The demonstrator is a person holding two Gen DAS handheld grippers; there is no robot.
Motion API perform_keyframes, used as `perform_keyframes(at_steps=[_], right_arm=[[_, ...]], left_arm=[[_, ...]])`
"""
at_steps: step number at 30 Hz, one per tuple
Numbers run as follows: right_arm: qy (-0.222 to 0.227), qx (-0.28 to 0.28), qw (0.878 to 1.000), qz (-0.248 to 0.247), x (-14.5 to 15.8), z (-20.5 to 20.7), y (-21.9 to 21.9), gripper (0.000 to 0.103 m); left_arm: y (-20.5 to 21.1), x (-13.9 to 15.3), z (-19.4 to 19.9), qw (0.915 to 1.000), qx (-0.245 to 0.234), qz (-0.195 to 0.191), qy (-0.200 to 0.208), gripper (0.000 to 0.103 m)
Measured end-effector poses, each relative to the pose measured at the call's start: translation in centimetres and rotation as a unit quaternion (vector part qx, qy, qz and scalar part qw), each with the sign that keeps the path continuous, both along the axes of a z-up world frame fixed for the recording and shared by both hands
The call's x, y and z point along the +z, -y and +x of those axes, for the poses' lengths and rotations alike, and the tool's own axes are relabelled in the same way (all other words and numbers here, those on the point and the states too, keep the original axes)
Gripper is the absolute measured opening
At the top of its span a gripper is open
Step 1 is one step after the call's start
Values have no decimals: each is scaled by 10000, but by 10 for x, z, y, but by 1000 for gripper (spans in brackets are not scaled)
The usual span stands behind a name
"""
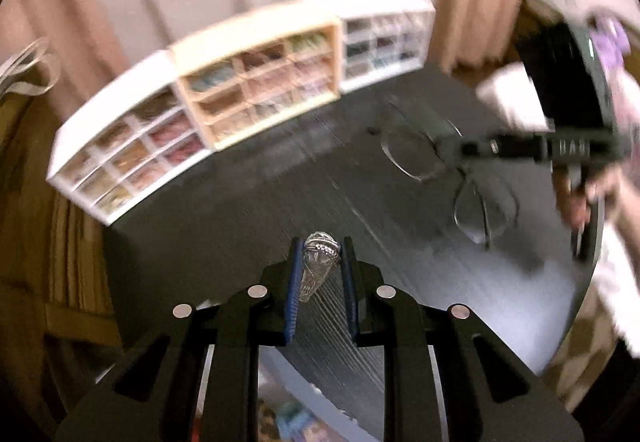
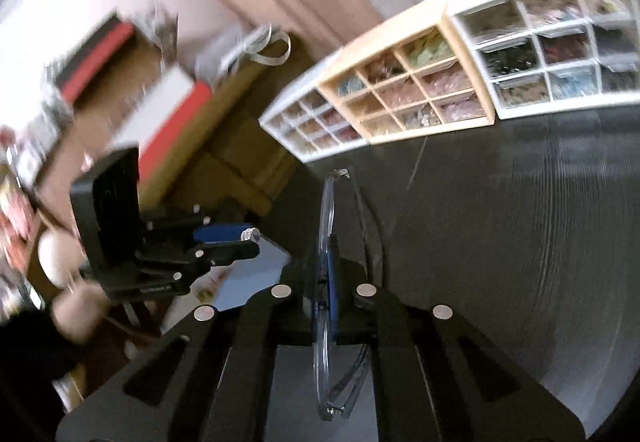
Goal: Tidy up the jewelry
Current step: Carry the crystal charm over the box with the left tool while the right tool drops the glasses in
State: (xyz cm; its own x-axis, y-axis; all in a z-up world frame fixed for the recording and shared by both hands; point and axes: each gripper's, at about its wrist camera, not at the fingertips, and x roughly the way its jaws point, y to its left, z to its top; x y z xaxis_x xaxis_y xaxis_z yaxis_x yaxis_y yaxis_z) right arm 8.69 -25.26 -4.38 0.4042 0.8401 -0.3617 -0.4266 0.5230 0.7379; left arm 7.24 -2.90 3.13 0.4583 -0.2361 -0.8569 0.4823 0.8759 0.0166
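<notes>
My left gripper (image 1: 321,248) is shut on a silver ring with clear stones (image 1: 318,262), held above the dark round table (image 1: 248,202). My right gripper (image 2: 329,242) is shut on a pair of clear-lensed glasses (image 2: 327,210), gripped at the bridge and held edge-on over the table. In the left wrist view the right gripper (image 1: 444,148) shows at the right with the glasses (image 1: 472,182) hanging from it. In the right wrist view the left gripper (image 2: 250,236) shows at the left with the ring (image 2: 252,233) between its blue pads.
Three drawer organisers stand at the table's far edge: a white one (image 1: 120,158), a wooden one (image 1: 260,90), a white one (image 1: 384,42). Their small drawers hold jewelry. Curtains hang behind. Boxes and clutter (image 2: 132,90) lie beyond the table's left side.
</notes>
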Motion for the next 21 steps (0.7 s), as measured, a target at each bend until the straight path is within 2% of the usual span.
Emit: perform_keyframes(at_steps=[2, 4, 8, 14, 21], right_arm=[[-41, -132, 9998, 104, 3, -9, -1, 5], [-91, -208, 9997, 109, 6, -15, -2, 5], [-122, -257, 9995, 159, 13, -22, -11, 5], [5, -96, 9999, 111, 34, -30, -31, 5], [236, 216, 9994, 89, 63, -37, -70, 5]], left_arm=[[-17, 6, -1, 9990, 323, -292, 27, 20], [-40, 13, -7, 9936, 615, -950, -66, 20], [-82, 28, -37, 9840, 1307, -1190, 232, 20], [-133, 16, -79, 9623, 2027, -1810, 152, 20], [-139, -10, -116, 9592, 2225, -1735, 172, 20]])
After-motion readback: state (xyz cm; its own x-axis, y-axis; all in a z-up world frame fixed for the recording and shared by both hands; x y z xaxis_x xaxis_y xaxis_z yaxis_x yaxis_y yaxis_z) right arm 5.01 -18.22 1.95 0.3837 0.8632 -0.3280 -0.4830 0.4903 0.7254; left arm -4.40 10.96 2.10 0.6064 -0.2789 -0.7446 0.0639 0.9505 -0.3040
